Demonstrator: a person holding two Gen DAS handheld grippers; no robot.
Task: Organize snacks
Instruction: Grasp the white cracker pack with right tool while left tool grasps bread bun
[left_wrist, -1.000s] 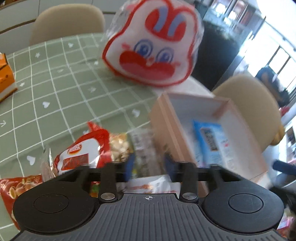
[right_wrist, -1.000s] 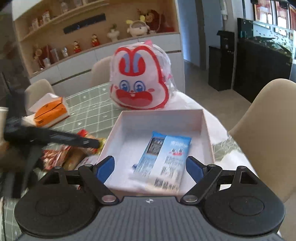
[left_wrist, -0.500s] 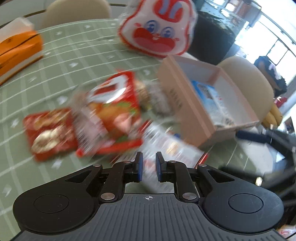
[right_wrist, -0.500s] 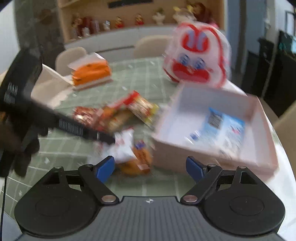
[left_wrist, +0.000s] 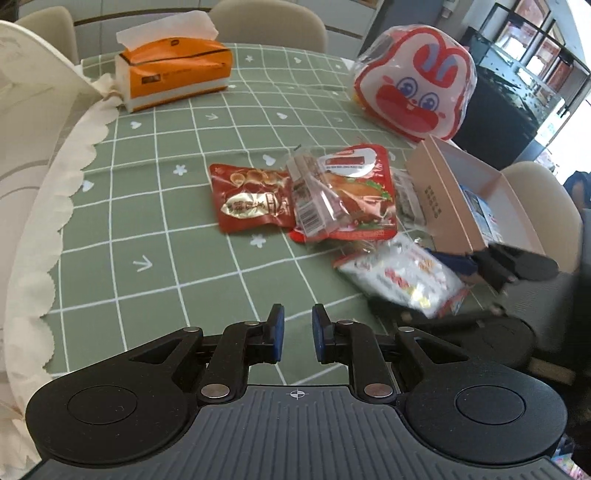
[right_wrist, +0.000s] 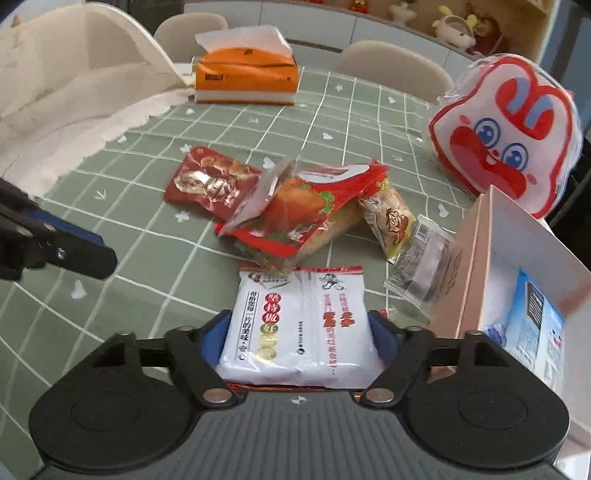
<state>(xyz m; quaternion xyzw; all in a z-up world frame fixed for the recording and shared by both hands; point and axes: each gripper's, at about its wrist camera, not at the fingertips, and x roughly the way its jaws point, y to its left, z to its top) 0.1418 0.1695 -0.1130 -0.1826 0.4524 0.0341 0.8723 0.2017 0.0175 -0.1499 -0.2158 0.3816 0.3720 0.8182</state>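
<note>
Left gripper (left_wrist: 294, 334): pitched downward toward the table, blue-padded jaws nearly together with a narrow gap, opening slightly, nothing between them. Right gripper (right_wrist: 299, 325): pitched downward likewise, jaws wide apart and closing, a white snack packet (right_wrist: 301, 325) lying between the blue pads; pad contact with the packet edges cannot be confirmed from either view

Six snack packets (right_wrist: 295, 214) are counted on the tabletop (right_wrist: 155, 236), with a seventh, blue packet (right_wrist: 532, 317) inside one open box (right_wrist: 476, 258). One orange tissue box (right_wrist: 245, 75) and one rabbit-faced bag (right_wrist: 506, 133) are also seen.
</note>
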